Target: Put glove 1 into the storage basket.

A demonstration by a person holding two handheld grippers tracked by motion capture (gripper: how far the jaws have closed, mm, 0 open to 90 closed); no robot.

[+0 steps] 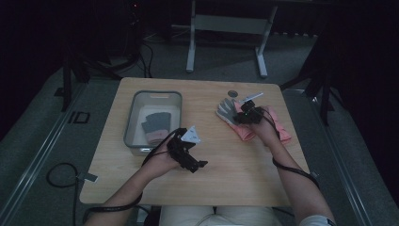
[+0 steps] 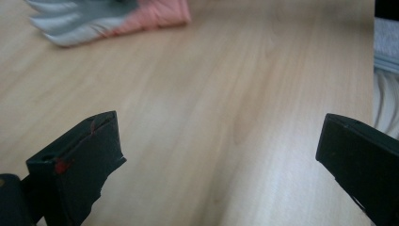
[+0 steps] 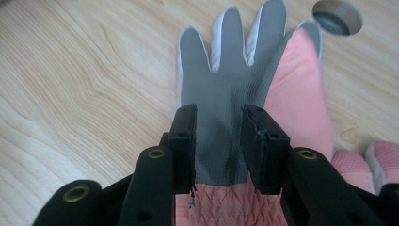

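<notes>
A person seated at a pale wooden worktop (image 1: 226, 169) works with a hand-held gripper in each hand. The right hand-held gripper (image 1: 243, 114) is down over a grey-and-pink glove (image 3: 235, 89) that lies flat on the right half of the worktop, grey palm up and fingers pointing away from the person. In the right gripper view its two black jaws stand narrowed on either side of the glove's palm, just above the pink ribbed cuff, with the fabric between them; whether the pads actually pinch the cloth cannot be told. More pink glove fabric (image 3: 376, 160) lies touching it on the right, and a round cable hole (image 3: 337, 15) sits in the worktop beyond the fingertips.

The left hand-held gripper (image 1: 200, 165) hangs over bare wood near the person's edge of the worktop, released, its jaws spread wide with nothing between them. In the left gripper view the glove (image 2: 94, 19) shows far off across the wood, well apart from that gripper.

A grey bin (image 1: 134, 117) stands on the left half of the worktop, just beyond the left hand, with another grey-and-pink glove (image 1: 155, 127) lying inside it. Black cables trail from both grippers along the forearms.
</notes>
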